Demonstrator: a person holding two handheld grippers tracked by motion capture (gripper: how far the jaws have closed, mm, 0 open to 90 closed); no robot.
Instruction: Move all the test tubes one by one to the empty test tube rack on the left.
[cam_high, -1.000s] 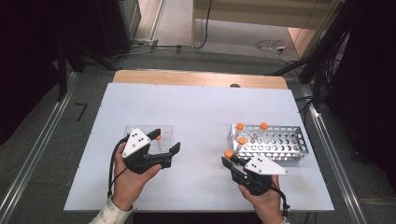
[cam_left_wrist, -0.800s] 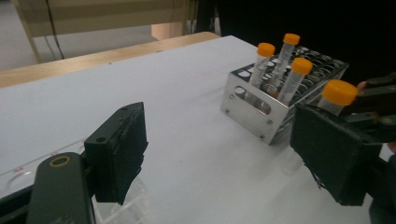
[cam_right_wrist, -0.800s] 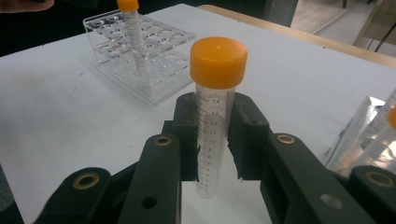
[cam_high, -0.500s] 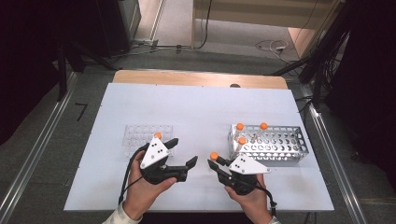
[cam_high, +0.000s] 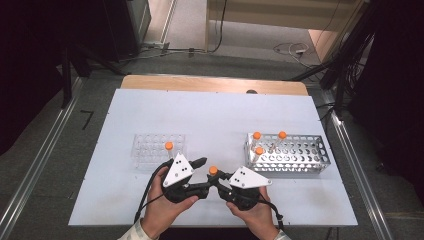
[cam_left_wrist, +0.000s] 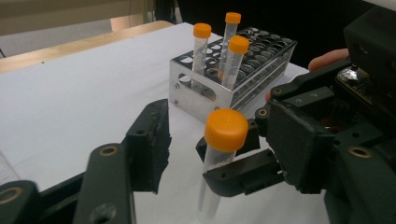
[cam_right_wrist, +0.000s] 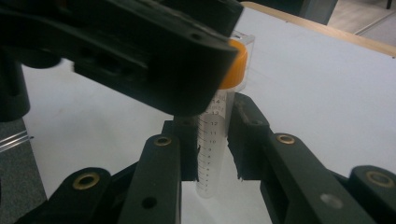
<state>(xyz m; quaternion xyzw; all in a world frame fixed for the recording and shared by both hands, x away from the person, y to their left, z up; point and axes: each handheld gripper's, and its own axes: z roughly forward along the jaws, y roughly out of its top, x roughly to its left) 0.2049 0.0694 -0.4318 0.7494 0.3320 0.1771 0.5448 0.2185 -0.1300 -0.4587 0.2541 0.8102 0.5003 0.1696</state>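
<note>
A clear tube with an orange cap stands upright at the table's front centre, with my right gripper shut on its body. In the right gripper view both jaws press the graduated tube. My left gripper is open, its jaws on either side of that tube without touching it. A clear plastic rack to the left holds one capped tube. A metal rack to the right holds three capped tubes.
The white table top has a wooden strip along its far edge. A small dark object lies near that edge. Cables and dark equipment stand on the floor beyond.
My right gripper has carried the tube left from the metal rack to the front centre. My left gripper has moved right from the clear rack, and its open jaws now flank the tube.
</note>
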